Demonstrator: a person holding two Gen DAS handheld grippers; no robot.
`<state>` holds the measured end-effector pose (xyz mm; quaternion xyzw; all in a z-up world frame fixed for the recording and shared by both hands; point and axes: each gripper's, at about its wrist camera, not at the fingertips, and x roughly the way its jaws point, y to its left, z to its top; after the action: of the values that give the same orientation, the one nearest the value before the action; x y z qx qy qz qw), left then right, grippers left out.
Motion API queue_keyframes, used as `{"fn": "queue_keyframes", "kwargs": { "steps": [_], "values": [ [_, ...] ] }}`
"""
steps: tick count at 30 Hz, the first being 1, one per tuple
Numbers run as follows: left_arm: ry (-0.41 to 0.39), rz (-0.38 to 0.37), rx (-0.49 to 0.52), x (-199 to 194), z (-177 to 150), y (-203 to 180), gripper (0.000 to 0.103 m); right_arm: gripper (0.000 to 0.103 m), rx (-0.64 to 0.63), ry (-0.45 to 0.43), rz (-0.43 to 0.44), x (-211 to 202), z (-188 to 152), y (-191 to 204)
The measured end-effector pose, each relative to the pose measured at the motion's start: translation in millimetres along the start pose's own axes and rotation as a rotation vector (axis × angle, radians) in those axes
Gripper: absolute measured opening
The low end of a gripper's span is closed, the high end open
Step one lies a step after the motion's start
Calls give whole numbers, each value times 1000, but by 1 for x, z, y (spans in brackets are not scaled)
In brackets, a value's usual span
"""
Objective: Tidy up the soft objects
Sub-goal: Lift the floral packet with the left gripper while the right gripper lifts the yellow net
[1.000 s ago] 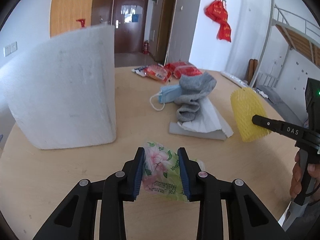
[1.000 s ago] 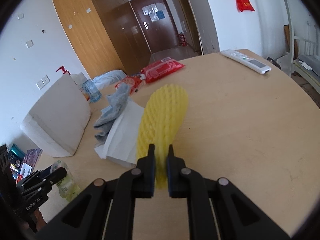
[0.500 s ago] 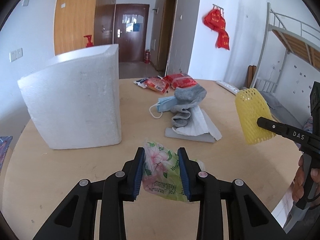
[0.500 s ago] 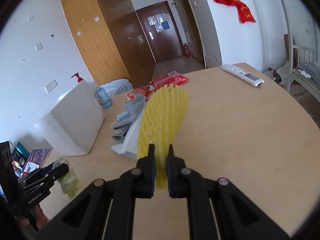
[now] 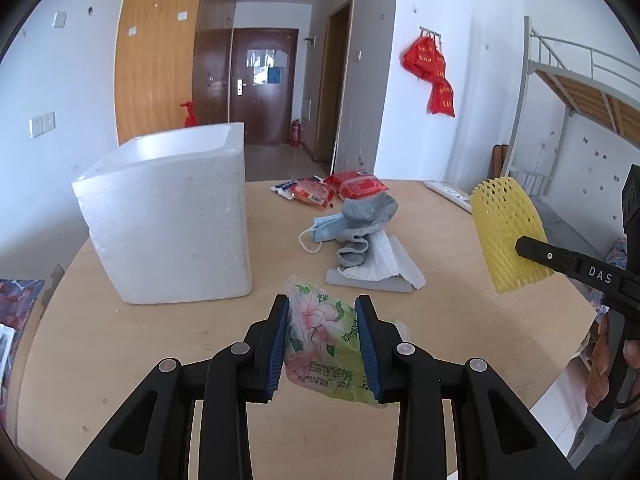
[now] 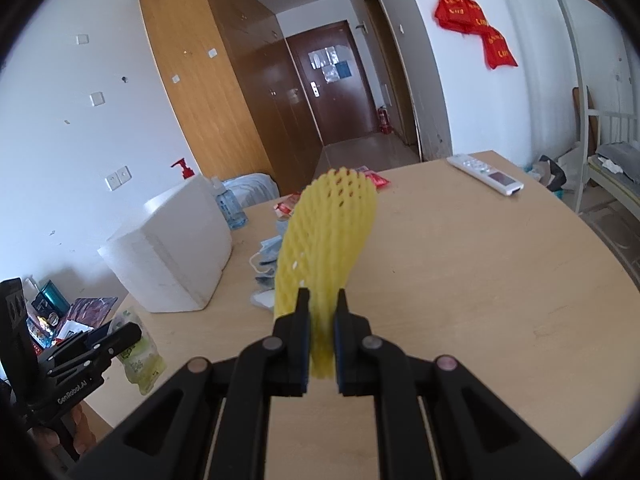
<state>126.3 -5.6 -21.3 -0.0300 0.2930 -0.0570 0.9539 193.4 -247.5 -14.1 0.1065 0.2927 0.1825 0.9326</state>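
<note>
In the left wrist view, since the earlier frame the white foam box (image 5: pixel 172 216) has sunk lower in the picture and its open top rim now shows, so the camera has risen. The left gripper (image 5: pixel 323 340) keeps its blue pads (image 5: pixel 280 344) pinching the floral tissue pack (image 5: pixel 324 344) at lower centre, above the wooden table (image 5: pixel 120 344). The pack is a thin plastic wrap, green with pink flowers. I judge it light, squashy and a little slippery, so a hold across its middle, as now, seems best. At the right edge the yellow foam fruit net (image 5: pixel 506 232) hangs in the air, held by the right gripper's black finger (image 5: pixel 560 262). A grey sock (image 5: pixel 360 224), a blue face mask (image 5: pixel 324 230) and a white paper towel (image 5: pixel 380 268) lie in a heap at centre. Red snack packets (image 5: pixel 340 188) lie behind them.

In the right wrist view the table also sits lower than before. The right gripper (image 6: pixel 320 344) has its fingers nearly together, pinching the lower end of the fruit net (image 6: pixel 328 240), which stands upright at centre. The net is a yellow mesh sleeve with small holes. It looks very light and springy, and it should flatten easily, so a grip at one end is enough. The foam box (image 6: pixel 172 252) is at middle left. The left gripper with the tissue pack (image 6: pixel 138 356) is at lower left. A white remote control (image 6: pixel 484 174) lies at the upper right of the table (image 6: pixel 500 280).
</note>
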Motion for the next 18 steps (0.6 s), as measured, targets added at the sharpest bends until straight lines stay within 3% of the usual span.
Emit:
{"fn": "queue_keyframes", "kwargs": {
  "steps": [18],
  "values": [
    [-56, 10, 26, -38, -5, -11, 35, 12, -50, -49, 29, -30, -5, 16]
  ]
}}
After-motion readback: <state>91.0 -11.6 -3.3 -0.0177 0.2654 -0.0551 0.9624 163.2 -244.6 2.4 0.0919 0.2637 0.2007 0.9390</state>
